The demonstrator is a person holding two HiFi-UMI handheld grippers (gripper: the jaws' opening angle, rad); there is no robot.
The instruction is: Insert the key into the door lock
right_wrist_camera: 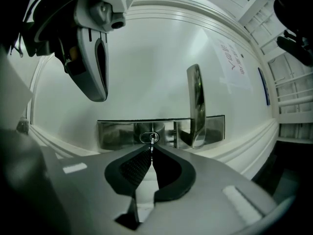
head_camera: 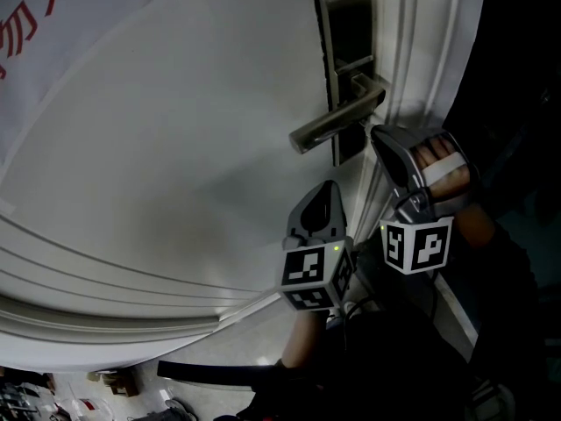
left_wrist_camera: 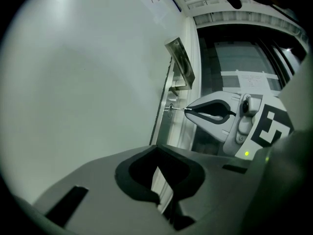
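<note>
Head view: the right tongs (head_camera: pixel 381 139) reach under the handle (head_camera: pixel 337 123) by the door (head_camera: pixel 175 147) edge, while the left tongs (head_camera: pixel 320 202) hang lower, apart from the lock (head_camera: pixel 346 24). Left gripper view: its tongs are closed on nothing. Right gripper view: its tongs pinch the key (right_wrist_camera: pixel 152 143), with the tip at the keyhole (right_wrist_camera: pixel 149 137).

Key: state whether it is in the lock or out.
Its tip meets the keyhole; depth cannot be told. The right hand-held gripper, shut on the key, points it straight there.
</note>
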